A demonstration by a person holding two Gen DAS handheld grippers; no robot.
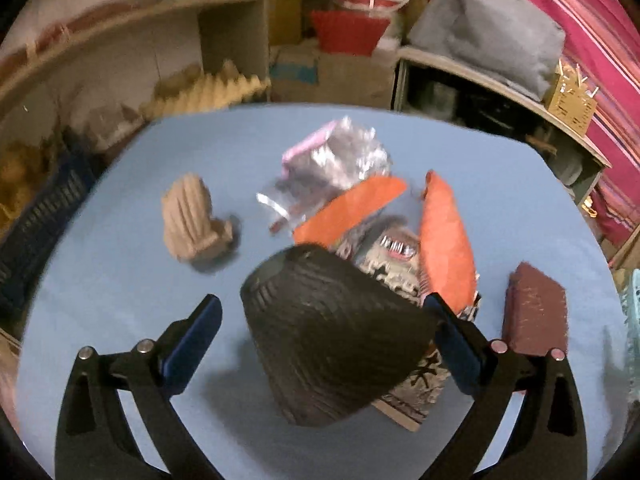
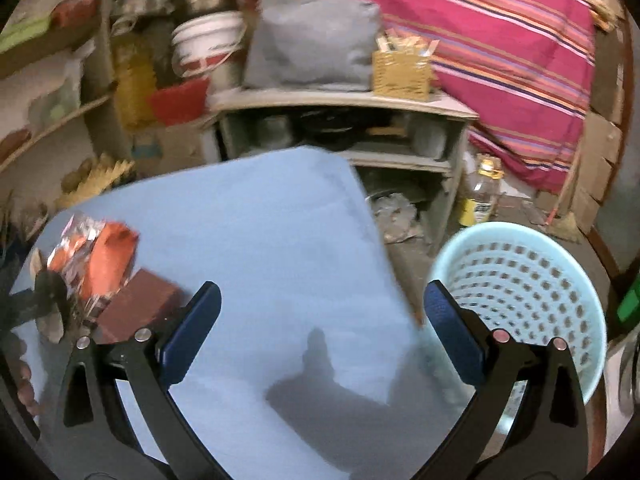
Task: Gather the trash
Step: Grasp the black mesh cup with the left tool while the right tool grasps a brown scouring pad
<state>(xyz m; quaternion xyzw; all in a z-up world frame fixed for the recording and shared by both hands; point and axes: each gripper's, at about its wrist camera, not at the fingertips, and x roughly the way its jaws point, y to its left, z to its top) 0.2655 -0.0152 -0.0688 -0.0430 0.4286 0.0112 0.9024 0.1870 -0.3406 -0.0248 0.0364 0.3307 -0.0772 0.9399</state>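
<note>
My left gripper (image 1: 322, 304) hangs over the blue table (image 1: 120, 300) with its jaws spread wide. A black ribbed cup-shaped thing (image 1: 332, 344) lies tilted between them. The left pad stands clear of it and the right pad is right beside its rim. Behind it lies a heap of trash: a silver foil wrapper (image 1: 336, 156), orange wrapper pieces (image 1: 444, 240) and a printed packet (image 1: 396, 248). A tan ribbed piece (image 1: 196, 220) lies to the left. My right gripper (image 2: 320, 320) is open and holds nothing, near the table's right edge. A pale blue perforated basket (image 2: 520, 292) stands beside it.
A maroon block (image 1: 536, 312) sits right of the heap; the right wrist view shows the maroon block (image 2: 136, 308) beside the orange wrapper (image 2: 108, 260). Shelves (image 2: 340, 100) with a grey bag and a white bucket stand behind the table. A hand (image 2: 24, 380) shows at the lower left.
</note>
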